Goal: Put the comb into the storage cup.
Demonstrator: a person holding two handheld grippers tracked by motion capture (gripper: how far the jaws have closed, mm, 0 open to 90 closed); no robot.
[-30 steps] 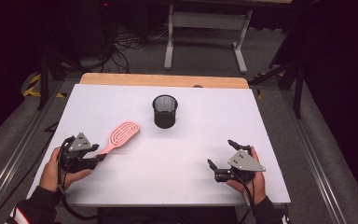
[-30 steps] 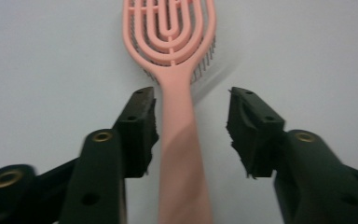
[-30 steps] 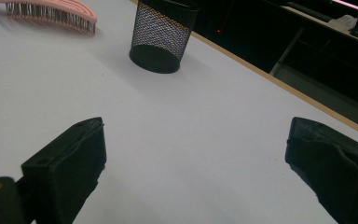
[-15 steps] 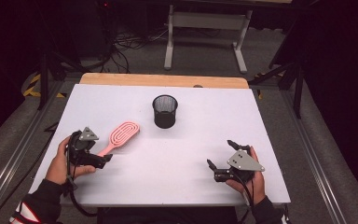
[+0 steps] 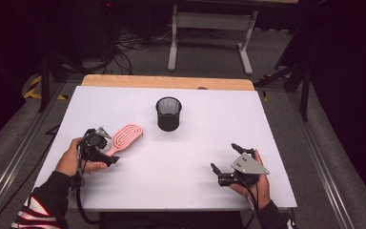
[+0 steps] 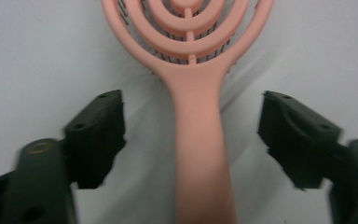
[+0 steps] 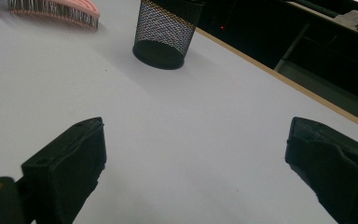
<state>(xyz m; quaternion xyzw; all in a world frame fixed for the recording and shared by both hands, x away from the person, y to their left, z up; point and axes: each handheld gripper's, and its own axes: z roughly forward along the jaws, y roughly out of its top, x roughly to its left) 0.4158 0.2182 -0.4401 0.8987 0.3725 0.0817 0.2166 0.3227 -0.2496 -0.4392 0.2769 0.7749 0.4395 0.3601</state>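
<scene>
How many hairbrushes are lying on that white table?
1. The pink hairbrush lies on the white table near its left side, its handle between the open jaws of the left gripper. Nothing seems hidden.

The pink hairbrush looked like smooth plastic with a soft matt finish, and its handle showed no texture. Its bristles, seen from the side in the right gripper view, were thin and dark. The pen cup was of black metal mesh, fine and open, with a solid rim and base. The table had a white matt surface, smooth and without shine, and a strip of light wood ran along its far edge. The jaws of the left gripper were of black matt plastic, a little rough at the edges. The right gripper carried a grey plate that looked like dull metal.
</scene>
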